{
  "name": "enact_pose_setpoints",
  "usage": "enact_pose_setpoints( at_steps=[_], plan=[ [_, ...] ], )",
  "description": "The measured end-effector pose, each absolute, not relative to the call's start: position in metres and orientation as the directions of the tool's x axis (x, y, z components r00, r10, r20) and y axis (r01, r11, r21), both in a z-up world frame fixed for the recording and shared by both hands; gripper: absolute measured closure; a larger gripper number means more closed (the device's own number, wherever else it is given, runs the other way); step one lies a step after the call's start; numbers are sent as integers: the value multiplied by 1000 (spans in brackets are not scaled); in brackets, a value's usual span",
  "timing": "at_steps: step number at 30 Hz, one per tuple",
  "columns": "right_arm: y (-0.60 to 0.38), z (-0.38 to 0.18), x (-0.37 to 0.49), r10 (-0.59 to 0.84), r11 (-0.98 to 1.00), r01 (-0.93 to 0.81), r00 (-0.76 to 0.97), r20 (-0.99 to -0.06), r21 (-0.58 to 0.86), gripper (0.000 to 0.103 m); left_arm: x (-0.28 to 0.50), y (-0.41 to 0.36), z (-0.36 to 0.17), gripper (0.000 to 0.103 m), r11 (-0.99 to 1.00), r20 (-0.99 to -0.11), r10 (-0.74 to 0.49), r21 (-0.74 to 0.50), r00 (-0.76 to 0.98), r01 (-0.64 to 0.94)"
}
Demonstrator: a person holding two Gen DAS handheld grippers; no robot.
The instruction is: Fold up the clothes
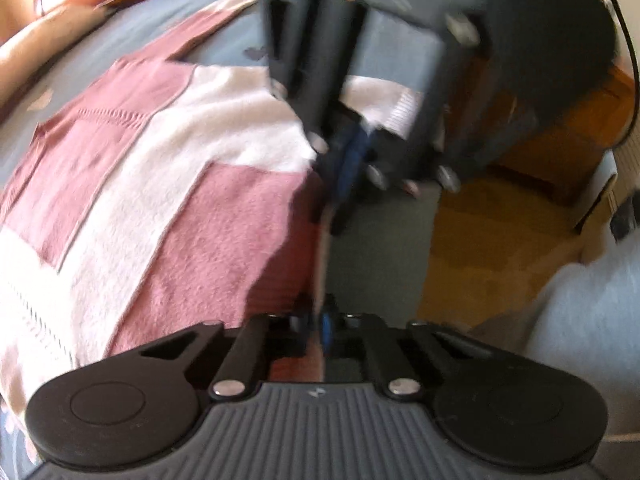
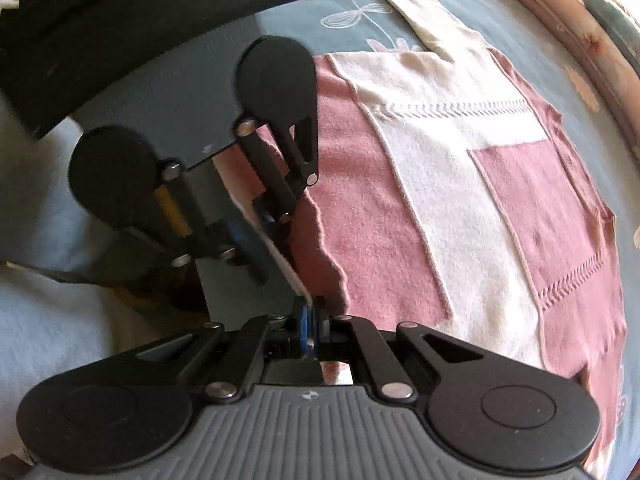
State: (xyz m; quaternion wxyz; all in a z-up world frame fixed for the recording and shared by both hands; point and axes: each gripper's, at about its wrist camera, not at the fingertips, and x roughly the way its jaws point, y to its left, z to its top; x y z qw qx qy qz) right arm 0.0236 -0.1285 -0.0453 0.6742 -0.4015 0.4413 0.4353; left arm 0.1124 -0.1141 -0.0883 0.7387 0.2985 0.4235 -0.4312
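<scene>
A pink and cream patchwork sweater (image 1: 180,200) lies spread flat on a blue-grey bed cover. At the bottom of the left wrist view, my left gripper (image 1: 324,320) is shut on the sweater's near edge. Further along the same edge, my right gripper (image 1: 352,160) appears blurred. In the right wrist view the sweater (image 2: 440,200) fills the right half. There my right gripper (image 2: 310,320) is shut on its cream hem. My left gripper (image 2: 244,236) pinches the same edge a short way off to the left. The edge runs taut between the two grippers.
The bed cover (image 2: 360,12) has a flower pattern, and a wooden bed frame (image 2: 560,20) curves along its far side. Beside the bed there is wooden floor (image 1: 500,240). A person's light grey clothing (image 1: 592,320) is close to the bed edge.
</scene>
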Motion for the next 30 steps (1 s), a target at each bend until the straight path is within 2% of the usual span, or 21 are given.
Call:
enact_pose_setpoints(
  at_steps=[4,10,14,16,19,22,27,30],
  plan=[
    [-117,-66,11,214,248,-950,242,-946,-187,100,115,-110,-87,102,423,-883,-401,55,242,904],
    [-118,-74,-6,180,206,-977,89,-980,-51,100,104,-111,-87,103,364,-878,-478,-219,-21,905],
    [-119,-85,-23,131,174,-984,-19,-991,42,103,106,-123,-89,102,325,-874,-486,-185,-4,927],
    [-117,-87,-32,127,168,-986,10,-992,12,103,108,-120,-86,98,357,-869,-495,-173,29,918],
    [-111,-86,-34,141,226,-974,50,-989,-17,89,115,-113,-91,96,397,-890,-449,-125,74,909],
    [-102,-84,-38,178,247,-969,60,-982,-15,85,100,-101,-93,96,409,-912,-403,-103,78,906],
    [-84,-89,-45,208,272,-961,0,-978,58,63,97,-89,-93,87,385,-921,-387,-119,43,915],
    [-78,-89,-53,213,272,-960,-9,-977,69,62,95,-89,-94,84,375,-918,-395,-130,32,918]
  ],
)
